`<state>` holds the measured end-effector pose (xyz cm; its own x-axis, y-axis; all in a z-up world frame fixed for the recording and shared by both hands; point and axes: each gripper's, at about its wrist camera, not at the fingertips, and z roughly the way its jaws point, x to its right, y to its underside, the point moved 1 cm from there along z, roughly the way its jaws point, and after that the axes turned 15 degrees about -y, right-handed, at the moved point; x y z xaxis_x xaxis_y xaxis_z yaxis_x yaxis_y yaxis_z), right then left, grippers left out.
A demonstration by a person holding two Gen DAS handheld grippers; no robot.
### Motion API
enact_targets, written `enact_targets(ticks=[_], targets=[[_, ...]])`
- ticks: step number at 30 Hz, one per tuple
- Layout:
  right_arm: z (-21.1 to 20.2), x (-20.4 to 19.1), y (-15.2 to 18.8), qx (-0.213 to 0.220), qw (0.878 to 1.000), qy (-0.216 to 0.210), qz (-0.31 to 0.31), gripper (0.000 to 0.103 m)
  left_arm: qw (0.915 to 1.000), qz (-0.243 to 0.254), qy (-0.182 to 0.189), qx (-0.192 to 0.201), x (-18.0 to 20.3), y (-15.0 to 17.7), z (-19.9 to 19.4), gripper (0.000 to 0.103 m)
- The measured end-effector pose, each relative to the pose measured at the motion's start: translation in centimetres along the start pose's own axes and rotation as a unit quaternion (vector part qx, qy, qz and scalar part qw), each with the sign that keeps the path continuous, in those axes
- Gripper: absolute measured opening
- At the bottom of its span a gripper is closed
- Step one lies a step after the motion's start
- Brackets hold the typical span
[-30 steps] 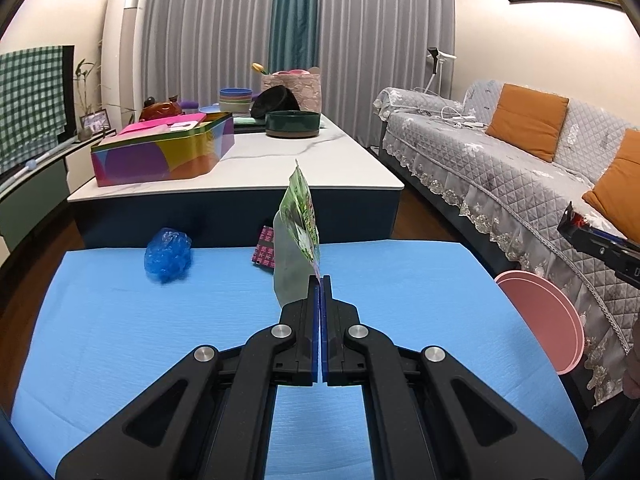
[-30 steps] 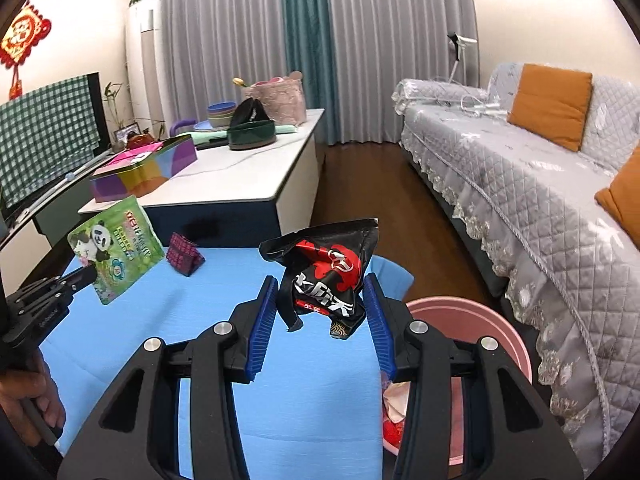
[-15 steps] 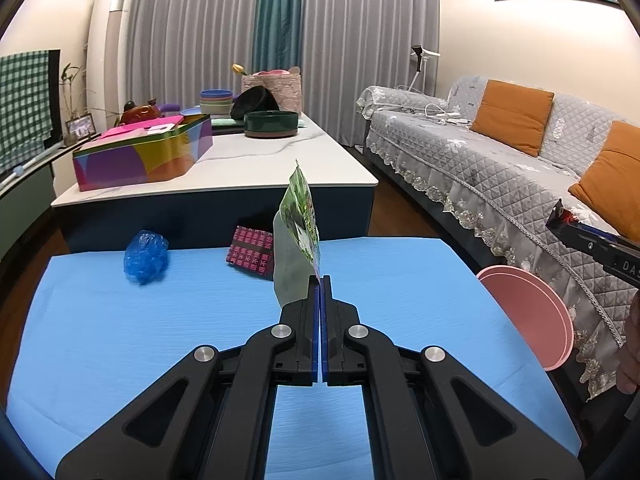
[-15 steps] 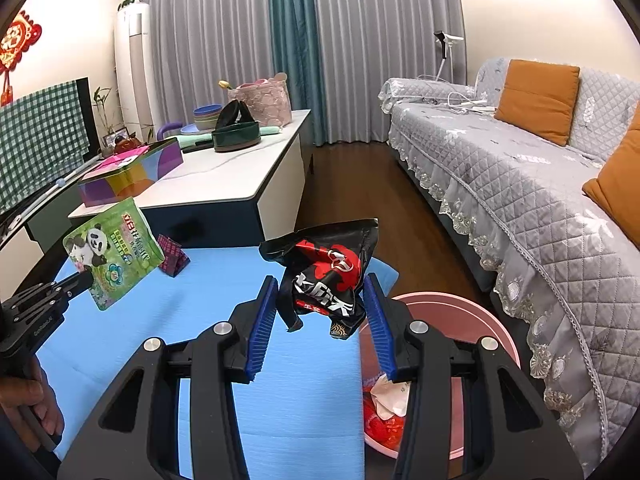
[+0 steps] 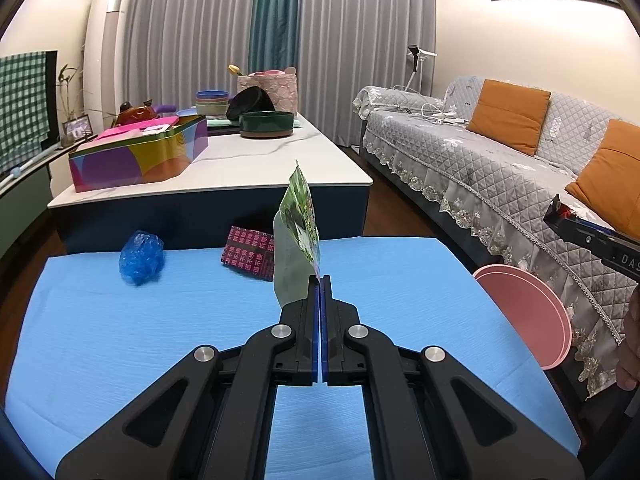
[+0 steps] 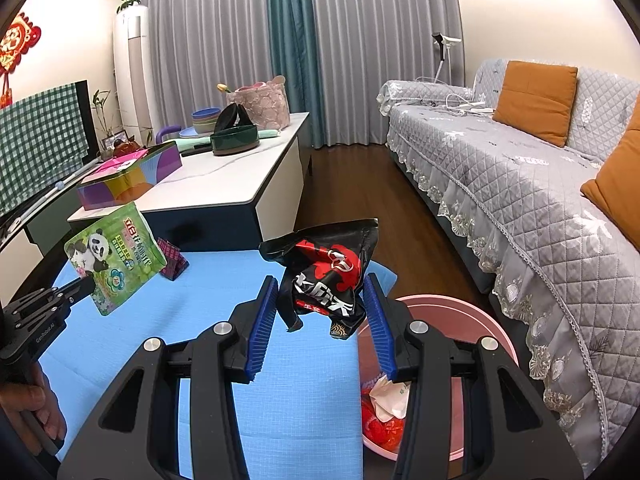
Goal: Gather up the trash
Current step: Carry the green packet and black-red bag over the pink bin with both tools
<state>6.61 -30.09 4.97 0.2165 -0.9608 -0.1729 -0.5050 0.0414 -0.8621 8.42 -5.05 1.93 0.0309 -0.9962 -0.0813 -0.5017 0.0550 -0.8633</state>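
My right tongs (image 6: pixel 320 312) are clamped on a crumpled black-and-red snack wrapper (image 6: pixel 326 276), held in the air beside the pink bin (image 6: pixel 480 312), not quite over it. My left tongs (image 5: pixel 321 292) are pressed together on a green panda pouch (image 5: pixel 300 216), upright above the blue-covered surface (image 5: pixel 120 340). Both point forward and slightly downward. This looks like the carrying step; next, each piece needs moving over the bin before release. A blue plastic wad (image 5: pixel 141 257) and a maroon packet (image 5: pixel 250 252) remain behind.
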Motion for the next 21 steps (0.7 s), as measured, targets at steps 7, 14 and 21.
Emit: enact_targets(ticks=[7,14,21], targets=[[0.0,0.0,0.0,0.001,1.0,0.001,-0.001,0.044,1.0,0.002,0.002,0.001,0.3,0.0,-0.1,0.0],[-0.2,0.1,-0.3,0.002,1.0,0.003,-0.004,0.044,1.0,0.005,0.007,0.002,0.8,0.0,-0.2,0.0],[-0.5,0.5,-0.3,0.004,1.0,0.01,-0.009,0.044,0.9999,0.009,0.012,0.003,1.5,-0.1,-0.1,0.0]])
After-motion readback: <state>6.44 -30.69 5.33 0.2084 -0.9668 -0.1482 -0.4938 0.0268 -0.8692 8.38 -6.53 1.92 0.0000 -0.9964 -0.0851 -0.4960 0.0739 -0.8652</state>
